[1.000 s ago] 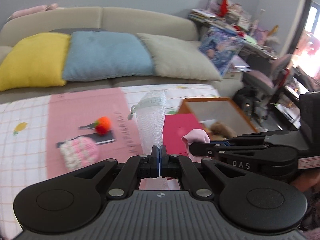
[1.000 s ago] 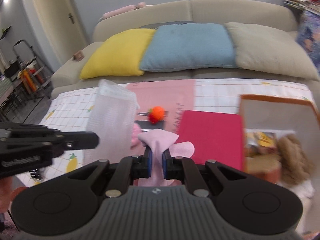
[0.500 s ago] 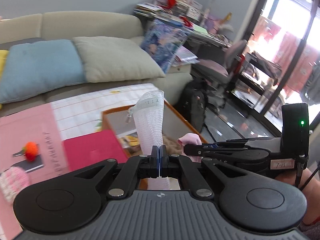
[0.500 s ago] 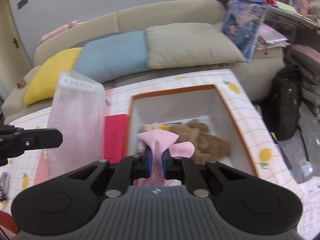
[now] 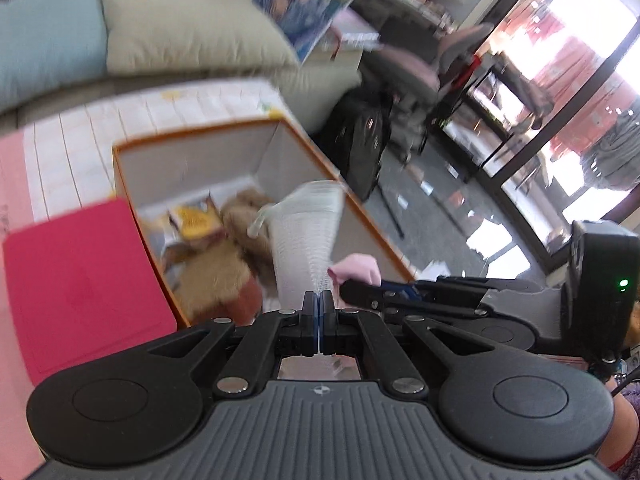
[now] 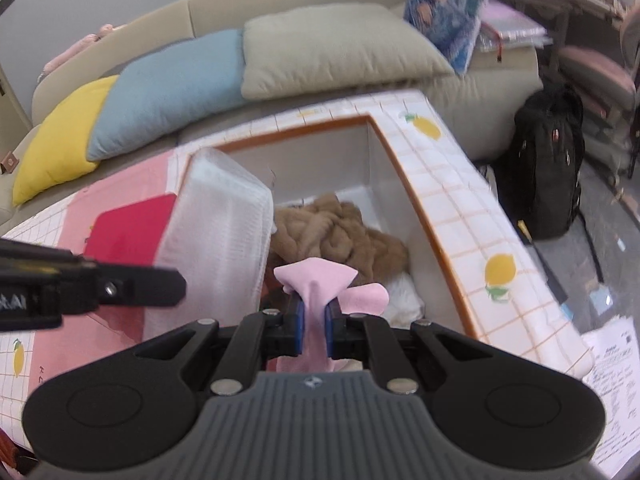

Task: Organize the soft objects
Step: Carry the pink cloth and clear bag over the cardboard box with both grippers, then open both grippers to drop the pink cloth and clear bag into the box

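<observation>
Orange-rimmed box (image 6: 404, 168) below, left gripper (image 5: 319, 300) pinching mesh bag (image 5: 306, 236), right gripper (image 6: 314, 312) pinching pink cloth (image 6: 320, 280).

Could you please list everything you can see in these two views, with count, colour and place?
white mesh pouch: one, left gripper holds it above box
pink soft cloth: one, clamped in right gripper
orange-rimmed storage box: one, open, on table
brown plush toy: one, inside box
red flat lid: one, left of box
cushions: yellow, blue, beige, on sofa
black backpack: one, on floor
left gripper: shut
right gripper: shut
</observation>
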`<control>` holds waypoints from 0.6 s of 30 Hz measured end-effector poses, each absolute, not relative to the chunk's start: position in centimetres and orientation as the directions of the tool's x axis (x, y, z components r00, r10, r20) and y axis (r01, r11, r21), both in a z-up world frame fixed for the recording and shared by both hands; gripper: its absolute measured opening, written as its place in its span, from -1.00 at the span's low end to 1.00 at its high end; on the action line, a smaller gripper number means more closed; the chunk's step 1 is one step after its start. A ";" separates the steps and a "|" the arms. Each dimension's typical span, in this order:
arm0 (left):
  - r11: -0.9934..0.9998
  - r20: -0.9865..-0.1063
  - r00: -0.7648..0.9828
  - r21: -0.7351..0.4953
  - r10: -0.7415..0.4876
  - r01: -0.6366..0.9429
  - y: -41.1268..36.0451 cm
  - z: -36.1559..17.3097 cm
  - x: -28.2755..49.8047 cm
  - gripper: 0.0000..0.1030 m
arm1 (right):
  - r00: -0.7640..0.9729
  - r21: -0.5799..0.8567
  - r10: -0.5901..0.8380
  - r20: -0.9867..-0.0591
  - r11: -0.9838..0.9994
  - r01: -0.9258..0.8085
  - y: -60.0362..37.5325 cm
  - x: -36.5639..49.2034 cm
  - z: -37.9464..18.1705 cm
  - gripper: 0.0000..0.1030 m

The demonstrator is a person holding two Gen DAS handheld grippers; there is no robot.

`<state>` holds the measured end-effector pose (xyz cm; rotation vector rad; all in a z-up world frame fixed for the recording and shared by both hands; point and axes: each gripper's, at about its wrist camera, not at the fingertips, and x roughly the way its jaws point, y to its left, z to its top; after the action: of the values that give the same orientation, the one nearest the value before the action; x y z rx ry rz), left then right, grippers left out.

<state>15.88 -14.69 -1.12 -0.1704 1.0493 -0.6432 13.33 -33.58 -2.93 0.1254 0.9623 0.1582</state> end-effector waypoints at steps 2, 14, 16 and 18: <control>0.813 -0.779 0.305 -0.411 -0.548 0.413 -15.3 -1.9 16.1 -1.00 | 0.541 0.166 0.182 -0.821 0.983 -0.080 -33.4 13.6 -3.7 -0.85; 0.834 -0.869 0.187 -0.347 -0.459 0.429 -18.2 -6.1 16.3 -1.00 | 0.452 0.074 0.102 -0.886 0.994 -0.078 -33.9 13.0 -6.5 -0.70; 0.837 -0.881 0.175 -0.330 -0.439 0.437 -18.7 -6.5 16.8 -1.00 | 0.450 0.068 0.097 -0.888 0.994 -0.080 -33.9 13.1 -6.5 -0.68; 0.841 -0.893 0.171 -0.308 -0.417 0.445 -19.0 -6.9 17.0 -1.00 | 0.448 0.069 0.098 -0.889 0.994 -0.080 -34.0 13.1 -6.4 -0.67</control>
<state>16.98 -19.03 -6.92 0.0262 1.2580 -0.6125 13.09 -33.99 -6.44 0.0175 1.1012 0.1101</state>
